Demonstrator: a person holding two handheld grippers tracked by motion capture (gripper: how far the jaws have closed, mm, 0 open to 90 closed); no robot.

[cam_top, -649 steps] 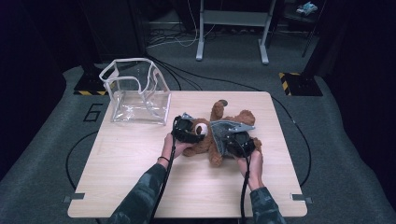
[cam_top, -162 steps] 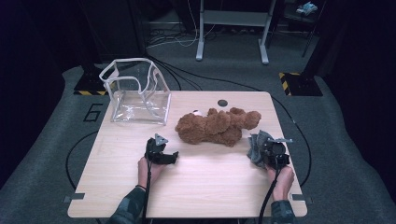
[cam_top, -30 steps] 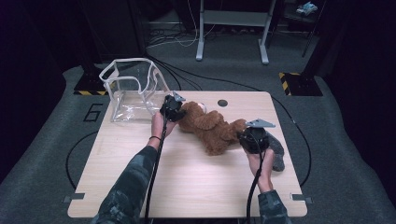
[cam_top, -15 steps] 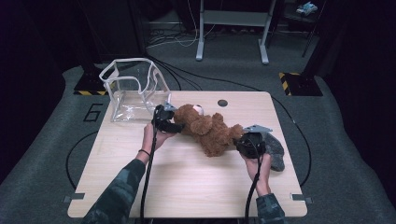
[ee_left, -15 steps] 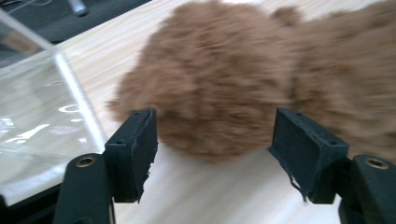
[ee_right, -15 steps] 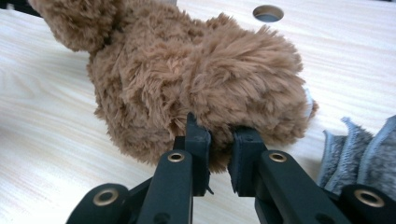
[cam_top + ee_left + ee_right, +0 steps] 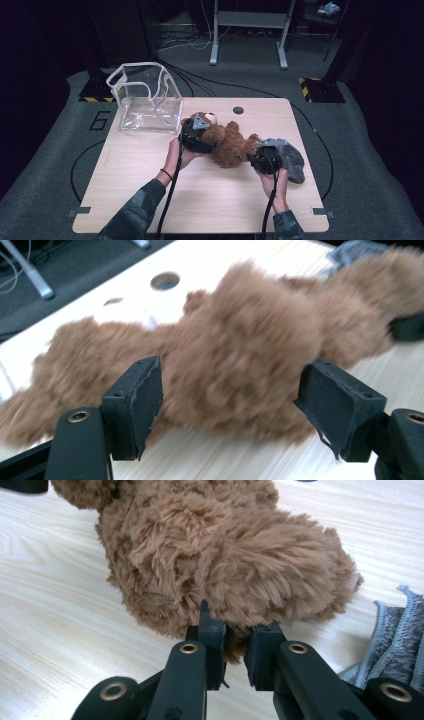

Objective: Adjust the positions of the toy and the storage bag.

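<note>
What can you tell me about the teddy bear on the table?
The bear is brown, shaggy plush with a pale muzzle. It lies stretched across the middle of the table, head toward the clear bag. The right claw pinches fur at its lower end; the left claw has just been opening and stands wide around its body, pads off the fur.
</note>
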